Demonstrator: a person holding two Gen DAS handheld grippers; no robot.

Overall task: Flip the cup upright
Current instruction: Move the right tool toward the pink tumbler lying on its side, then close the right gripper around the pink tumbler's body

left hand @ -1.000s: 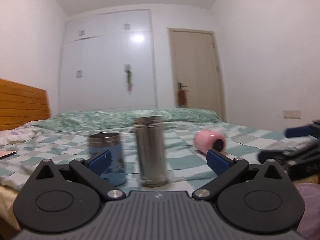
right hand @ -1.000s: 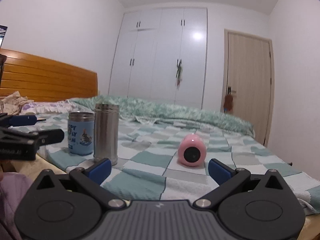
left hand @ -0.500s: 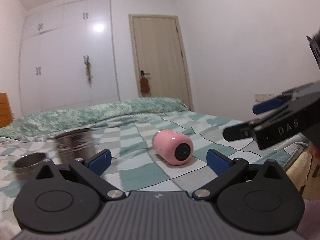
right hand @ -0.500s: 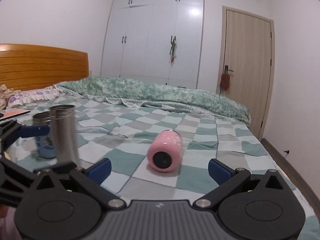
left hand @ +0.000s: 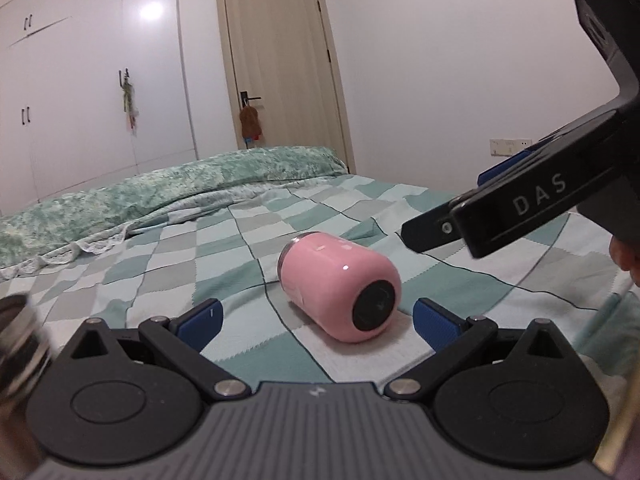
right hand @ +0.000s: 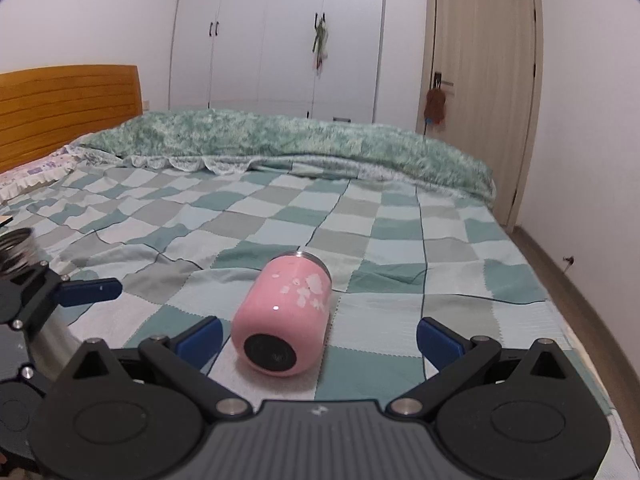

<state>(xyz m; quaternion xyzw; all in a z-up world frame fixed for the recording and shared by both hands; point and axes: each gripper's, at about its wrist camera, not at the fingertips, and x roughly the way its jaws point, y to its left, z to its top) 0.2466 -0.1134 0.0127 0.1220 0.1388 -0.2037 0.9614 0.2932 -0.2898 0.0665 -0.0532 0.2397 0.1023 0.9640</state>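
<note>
Item: pink cup (right hand: 282, 320), on its side on checked bed quilt (right hand: 400, 240), base facing you. Left claw (left hand: 316, 316) & right claw (right hand: 318, 338) both spread, empty. Risk: cup rolls off soft quilt if you nudge it. Vs 0.5 s ago: both claws closer to cup

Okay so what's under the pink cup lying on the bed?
The pink cup with white flower print lies on its side directly on the green-and-grey checkered bedspread. Only that fabric shows around it; the patch beneath its body is covered.
</note>
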